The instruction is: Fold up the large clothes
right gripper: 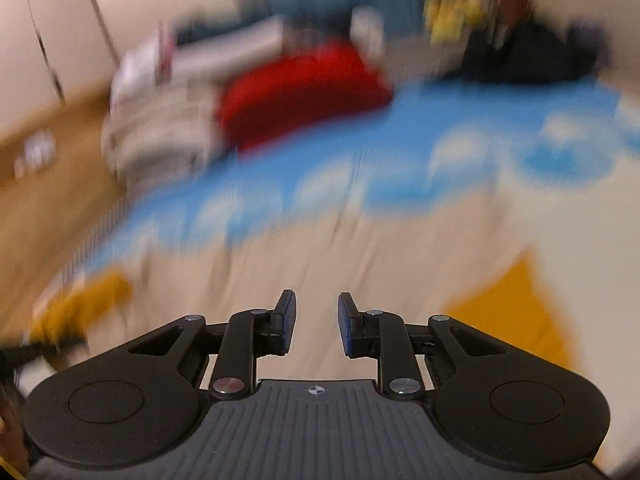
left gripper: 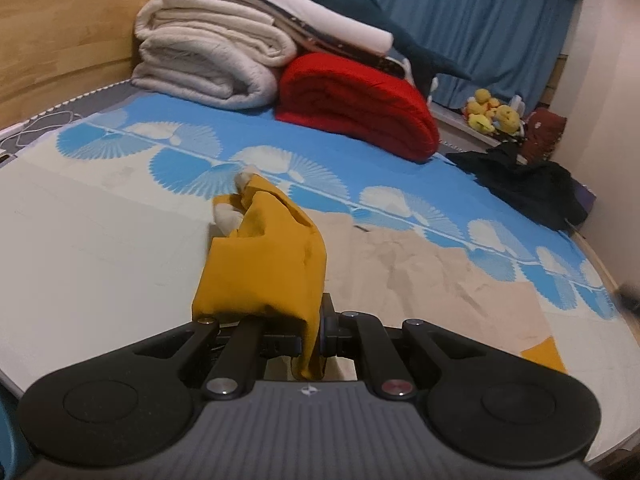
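My left gripper [left gripper: 310, 330] is shut on a bunched fold of a mustard-yellow garment [left gripper: 268, 256], held up over the bed so the cloth drapes over the fingers. The rest of the garment lies flat as a beige panel [left gripper: 432, 280] with a yellow patch [left gripper: 546, 354] on the right. In the blurred right wrist view my right gripper [right gripper: 316, 320] is open and empty above the beige cloth [right gripper: 340, 248]. A yellow patch [right gripper: 516, 308] lies to its right, and the yellow bunch [right gripper: 84, 304] shows at far left.
The bed has a blue and white patterned sheet [left gripper: 248, 136]. At its far end lie folded cream blankets [left gripper: 208, 60], a red blanket [left gripper: 356, 108] and a dark garment [left gripper: 524, 184]. A wooden headboard [left gripper: 64, 48] is on the left, blue curtains [left gripper: 472, 12] behind.
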Demonstrator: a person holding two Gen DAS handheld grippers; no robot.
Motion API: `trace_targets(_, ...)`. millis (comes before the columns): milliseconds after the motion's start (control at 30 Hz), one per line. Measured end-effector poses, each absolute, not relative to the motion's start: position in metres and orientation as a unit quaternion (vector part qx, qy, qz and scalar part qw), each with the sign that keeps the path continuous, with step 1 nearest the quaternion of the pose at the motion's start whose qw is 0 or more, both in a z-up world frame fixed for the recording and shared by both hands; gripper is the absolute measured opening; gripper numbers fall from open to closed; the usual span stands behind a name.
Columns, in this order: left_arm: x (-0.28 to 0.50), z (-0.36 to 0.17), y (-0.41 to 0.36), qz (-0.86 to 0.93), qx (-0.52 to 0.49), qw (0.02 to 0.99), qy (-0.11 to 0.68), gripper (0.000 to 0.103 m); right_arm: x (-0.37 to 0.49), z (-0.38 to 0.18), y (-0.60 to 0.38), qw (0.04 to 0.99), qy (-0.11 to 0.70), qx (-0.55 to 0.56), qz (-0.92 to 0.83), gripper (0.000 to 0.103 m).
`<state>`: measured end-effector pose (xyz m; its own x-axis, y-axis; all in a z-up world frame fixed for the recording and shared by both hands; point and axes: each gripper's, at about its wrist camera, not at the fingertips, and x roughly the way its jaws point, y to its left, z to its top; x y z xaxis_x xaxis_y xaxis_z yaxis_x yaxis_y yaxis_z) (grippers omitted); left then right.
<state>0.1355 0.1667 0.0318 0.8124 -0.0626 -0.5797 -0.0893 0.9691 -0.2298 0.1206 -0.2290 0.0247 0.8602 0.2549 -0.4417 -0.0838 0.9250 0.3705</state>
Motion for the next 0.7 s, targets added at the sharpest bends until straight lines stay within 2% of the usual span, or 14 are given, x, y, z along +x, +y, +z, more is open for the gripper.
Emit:
trace_targets(133,0.135,0.039,0.134,-0.026,-0.099,0.952,0.289,0.007,0.085,0.071,-0.303,0.987,0.124,0.096,0.024,0.024)
trace_targets(233,0.136,0.042,0.095,-0.068,-0.063,0.958,0.273,0.007,0.061,0.077,-0.357,0.994,0.086,0.068,-0.02,0.024)
trace_targets(400,0.143,0.036,0.023,-0.136,-0.032,0.953,0.27,0.006,0.038,0.059,-0.417,0.987,0.109,0.094,-0.072,0.025)
trace_targets(700,0.146,0.006,-0.107,-0.282,0.014,0.915,0.29,0.006,0.026,0.05,-0.454,0.976,0.147,0.138,-0.083,0.025)
